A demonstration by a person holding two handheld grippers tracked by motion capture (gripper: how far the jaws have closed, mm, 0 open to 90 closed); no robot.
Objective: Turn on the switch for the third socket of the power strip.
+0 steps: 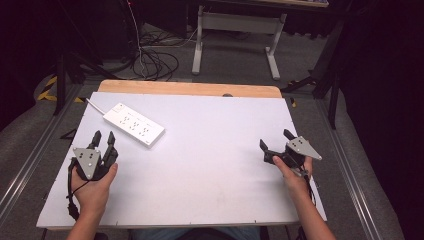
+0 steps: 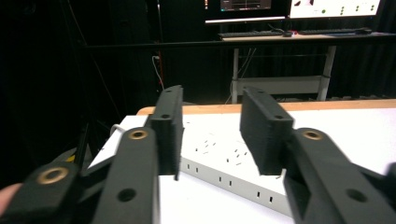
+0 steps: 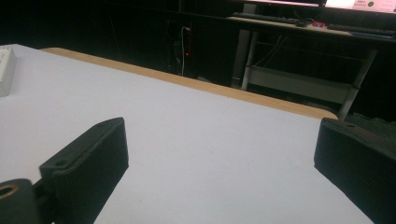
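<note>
White power strip (image 1: 134, 125) lies far left; the left gripper (image 1: 103, 140), jaws spread, points at it, likely readying a grab. Right gripper (image 1: 274, 141) rests wide open.

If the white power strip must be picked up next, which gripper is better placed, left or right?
Probably the left gripper. Its open jaws point at the power strip, which lies just ahead of it. The right gripper is at the table's opposite side.
</note>
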